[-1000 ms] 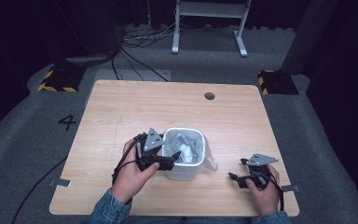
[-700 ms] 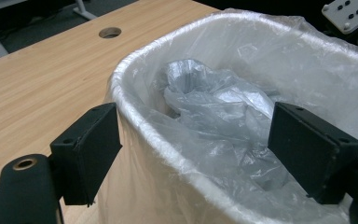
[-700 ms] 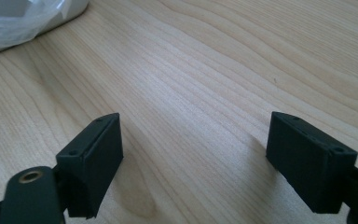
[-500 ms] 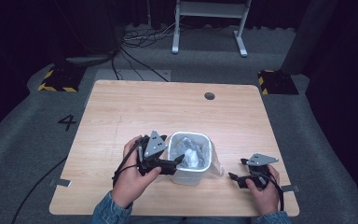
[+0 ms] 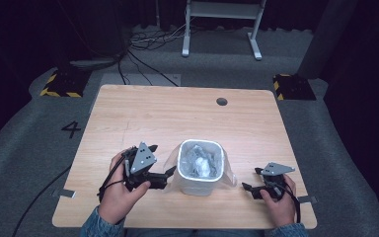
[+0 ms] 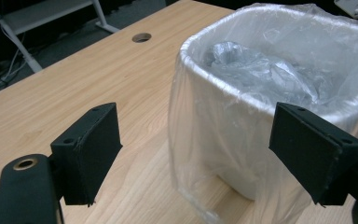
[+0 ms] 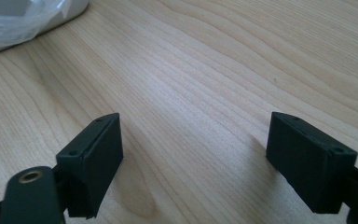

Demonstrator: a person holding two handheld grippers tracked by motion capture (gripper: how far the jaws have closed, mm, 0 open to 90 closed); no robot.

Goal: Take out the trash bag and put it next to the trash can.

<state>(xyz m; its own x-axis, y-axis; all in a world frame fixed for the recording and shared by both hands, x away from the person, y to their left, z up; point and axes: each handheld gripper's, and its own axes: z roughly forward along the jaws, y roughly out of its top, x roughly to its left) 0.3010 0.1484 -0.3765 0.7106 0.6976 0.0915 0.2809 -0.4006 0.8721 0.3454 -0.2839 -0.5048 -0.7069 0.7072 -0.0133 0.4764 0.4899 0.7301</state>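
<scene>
a small white plastic bin (image 5: 201, 174) with rounded corners stands near the front edge of the light wooden tabletop (image 5: 143, 116), between the person's 2 hands. a clear thin plastic liner bag (image 6: 261, 70) sits inside it: the bag's mouth is folded over the rim and its skirt hangs down the outside wall to the tabletop, while the rest lies crumpled loosely in the bottom.

the left gripper (image 5: 162, 177) is just beside the bin's left wall, pointed at it. in the left gripper view its jaws stand wide apart with nothing between the pads (image 6: 91, 149); the bin and the hanging film fill the gap ahead, but the jaws do not touch them. the right gripper (image 5: 250, 187) rests low over bare wood to the bin's right, apart from the flared edge of the bag, its jaws likewise spread wide and holding nothing.

as a judgement, lining the bin looks mostly done: the bag is in and cuffed over the rim all round as far as the views show. what seems left is tidying, namely pressing the bunched film down into the bin and smoothing the loose skirt, which sticks out on the right side.
</scene>
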